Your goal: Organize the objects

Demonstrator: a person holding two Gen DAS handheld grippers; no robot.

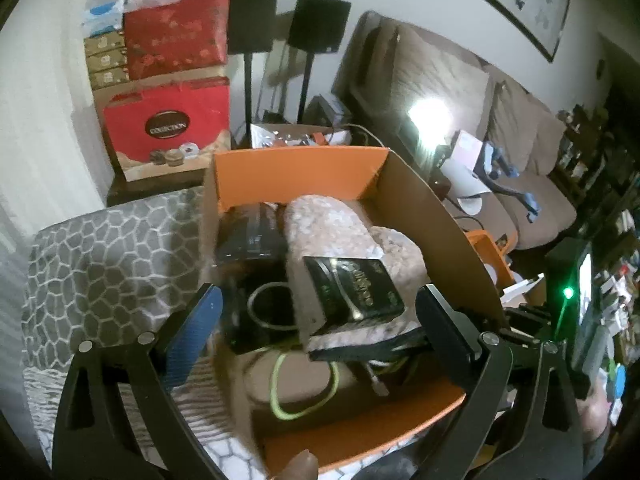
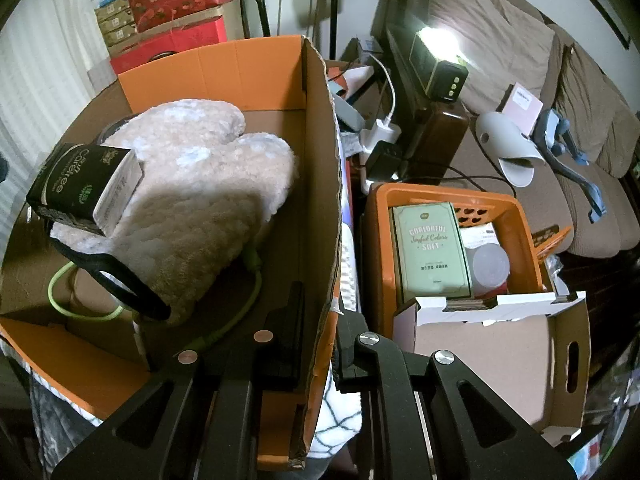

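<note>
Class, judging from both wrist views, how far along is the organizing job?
Done: the fluffy slippers and dark green box lie in the orange carton. In hand: the right gripper clamps the carton's wall; the left gripper hangs open, empty. Left: the grey slipper on the sofa.

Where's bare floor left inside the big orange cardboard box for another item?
Free: the cardboard floor at the far end, between the fluffy pink slippers and the orange end wall. Crowded: the near-left side, where the dark green carton sits on the slippers, with the lime green cable and black strap below.
</note>
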